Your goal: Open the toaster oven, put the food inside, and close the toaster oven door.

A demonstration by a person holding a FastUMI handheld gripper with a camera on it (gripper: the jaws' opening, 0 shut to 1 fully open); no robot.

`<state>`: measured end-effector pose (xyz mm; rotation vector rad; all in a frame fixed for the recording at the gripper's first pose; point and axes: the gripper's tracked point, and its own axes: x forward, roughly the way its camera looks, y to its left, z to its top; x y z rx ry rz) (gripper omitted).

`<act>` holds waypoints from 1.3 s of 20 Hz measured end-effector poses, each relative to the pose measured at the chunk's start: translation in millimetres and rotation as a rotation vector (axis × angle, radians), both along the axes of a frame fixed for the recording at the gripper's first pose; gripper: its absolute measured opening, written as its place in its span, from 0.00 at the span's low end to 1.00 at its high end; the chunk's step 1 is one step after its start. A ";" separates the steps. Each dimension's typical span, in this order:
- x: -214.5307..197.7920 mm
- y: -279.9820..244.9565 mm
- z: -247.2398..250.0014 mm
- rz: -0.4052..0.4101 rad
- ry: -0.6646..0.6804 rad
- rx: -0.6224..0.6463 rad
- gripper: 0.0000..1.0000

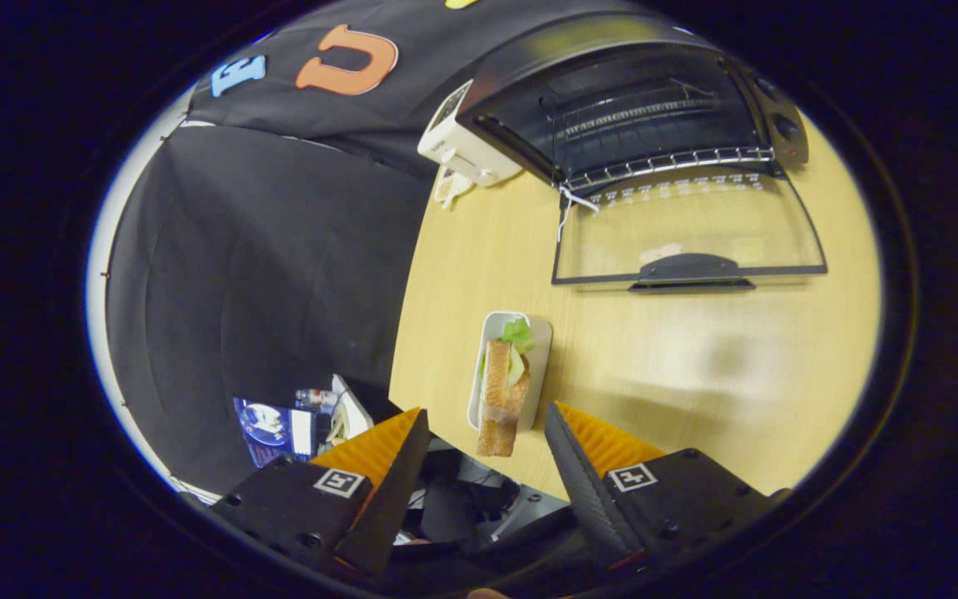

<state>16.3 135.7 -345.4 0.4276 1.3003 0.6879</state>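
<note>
Plainly, one gripper (486, 420) stood wide open with nothing held, its two orange fingers (379, 445) spread apart. One sandwich (500, 399) lay in one white tray (539, 349) between and just ahead of the fingertips, at the near edge of the wooden table (695, 366). Well beyond the sandwich stood one toaster oven (637, 108), its glass door (687, 229) folded down flat onto the table. One white box (458, 141) sat beside the oven.

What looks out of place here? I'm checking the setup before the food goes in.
The sandwich sticks out past the end of its white tray, near the table edge. The toaster oven door lies open. The gripper is open, holding nothing.
</note>
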 end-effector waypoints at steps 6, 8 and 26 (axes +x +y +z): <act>5.1 16.8 -28.4 -0.003 0.063 0.006 0.83; 4.9 22.4 -33.5 -0.009 0.101 0.019 0.79; 7.8 -3.2 64.4 -0.106 0.007 0.150 0.31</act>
